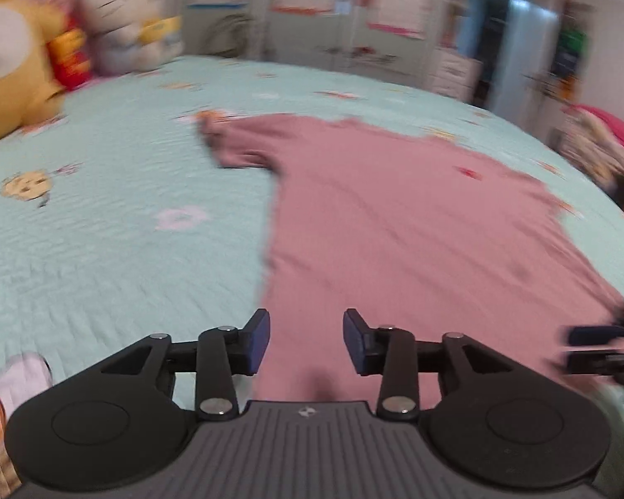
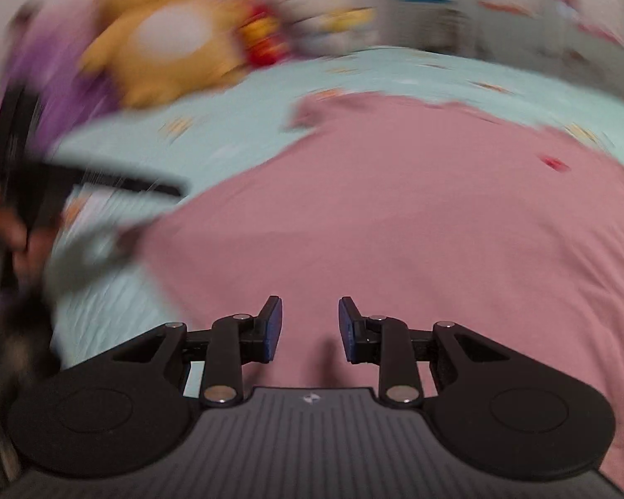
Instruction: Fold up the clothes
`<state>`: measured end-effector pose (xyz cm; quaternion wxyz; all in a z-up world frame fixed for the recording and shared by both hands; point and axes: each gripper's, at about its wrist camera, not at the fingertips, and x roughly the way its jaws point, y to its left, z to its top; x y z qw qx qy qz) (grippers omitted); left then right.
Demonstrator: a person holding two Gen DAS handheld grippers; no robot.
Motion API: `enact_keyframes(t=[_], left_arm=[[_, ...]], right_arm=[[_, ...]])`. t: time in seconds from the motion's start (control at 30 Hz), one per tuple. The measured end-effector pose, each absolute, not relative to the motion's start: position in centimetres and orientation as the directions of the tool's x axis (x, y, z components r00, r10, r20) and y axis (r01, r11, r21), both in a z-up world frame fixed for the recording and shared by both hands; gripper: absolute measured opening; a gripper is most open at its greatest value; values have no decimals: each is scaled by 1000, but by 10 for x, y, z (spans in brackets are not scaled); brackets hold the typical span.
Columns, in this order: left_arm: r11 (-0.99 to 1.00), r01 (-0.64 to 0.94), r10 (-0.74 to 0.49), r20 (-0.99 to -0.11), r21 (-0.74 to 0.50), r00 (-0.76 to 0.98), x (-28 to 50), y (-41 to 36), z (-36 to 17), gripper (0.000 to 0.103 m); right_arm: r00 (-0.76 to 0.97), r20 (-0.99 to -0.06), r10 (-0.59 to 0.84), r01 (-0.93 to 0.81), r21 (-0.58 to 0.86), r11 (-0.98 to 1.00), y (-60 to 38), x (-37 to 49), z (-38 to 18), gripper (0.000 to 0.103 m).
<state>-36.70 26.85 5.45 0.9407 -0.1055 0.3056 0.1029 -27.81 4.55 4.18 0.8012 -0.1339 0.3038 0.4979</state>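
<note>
We see 1 pink short-sleeved cotton T-shirt (image 1: 395, 216) lying flat on the pale green quilted bedspread (image 1: 104, 249), hem toward the bed's near edge, collar toward the far edge, so its long axis runs straight away from both claws. The left gripper (image 1: 305, 341) hangs over the shirt's left hem corner, jaws spread with nothing between them, blue pads (image 1: 258, 343) clear of the cloth. The right gripper (image 2: 310, 328) hangs over the hem nearer its middle, jaws likewise parted and empty. Both views are smeared by motion. The 1 visible sleeve (image 1: 233, 145) points toward the plush toys (image 1: 16, 66) at the far left corner. We judge the left hand nearer that sleeve and side edge; the hem lies just ahead of both.
</note>
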Motion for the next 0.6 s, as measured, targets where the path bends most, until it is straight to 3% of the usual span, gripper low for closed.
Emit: enact_keyframes(t=[0.17, 0.37, 0.47, 0.6], left_arm=[[960, -182, 5, -637, -212, 771, -399, 239, 45, 45], [927, -261, 27, -648, -269, 761, -402, 253, 32, 45], [907, -289, 23, -647, -307, 762, -400, 263, 33, 45], [898, -295, 23, -635, -326, 772, -401, 267, 36, 45]], right_arm=[[265, -661, 702, -922, 41, 386, 49, -336, 36, 30], [319, -662, 678, -915, -28, 403, 51, -343, 33, 32], [337, -651, 680, -906, -28, 423, 47, -338, 31, 40], [348, -653, 673, -898, -26, 439, 46, -333, 29, 40]])
